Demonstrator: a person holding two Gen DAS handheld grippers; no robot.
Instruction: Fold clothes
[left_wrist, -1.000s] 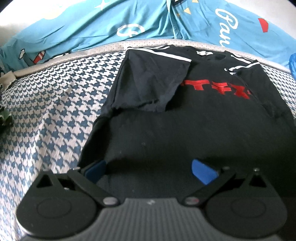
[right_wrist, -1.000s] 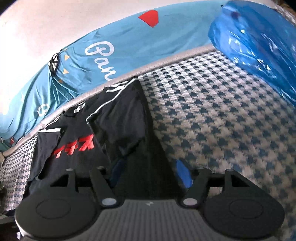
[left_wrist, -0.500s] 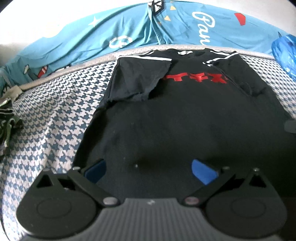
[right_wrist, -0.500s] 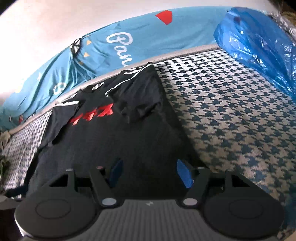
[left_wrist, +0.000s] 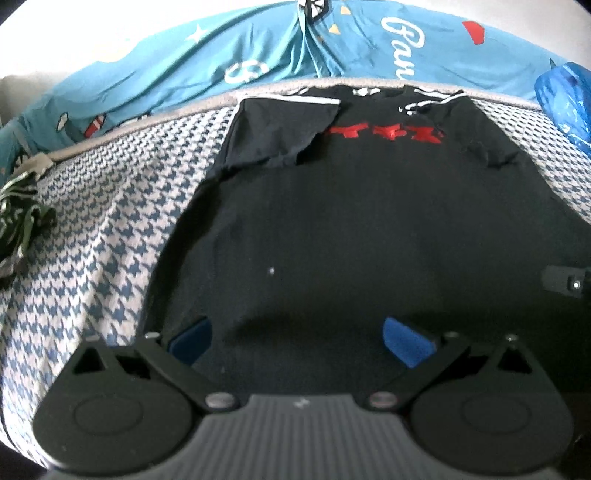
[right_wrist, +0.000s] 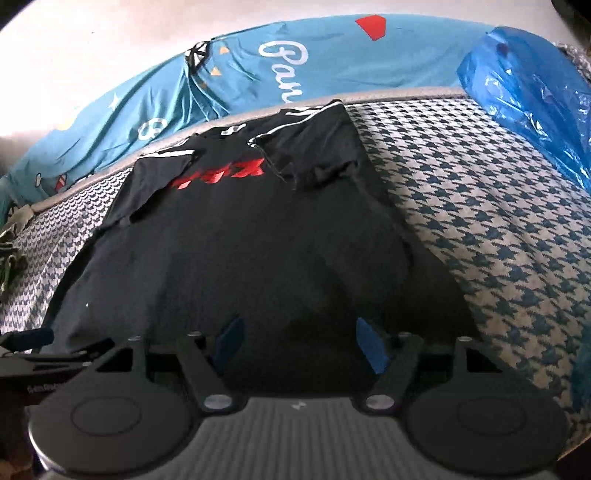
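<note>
A black T-shirt with red lettering and white shoulder stripes lies flat on the houndstooth bed cover. Both short sleeves are folded in over the chest. My left gripper hovers open over the shirt's lower part, left of its middle, with only flat cloth under its blue pads. Over the shirt's lower right part my right gripper is open, and its jaws are opening further. Nothing is pinched between them. A bit of the right gripper shows at the left view's right edge.
A teal printed sheet lies bunched along the far side of the bed. A blue plastic bag sits at the far right. A dark green-patterned garment lies at the left edge. The bed's grey piping marks the far rim.
Both grippers have drawn back from the collar end toward the hem. The right one slid left from the shirt's edge onto the cloth, and its jaws spread a little.
</note>
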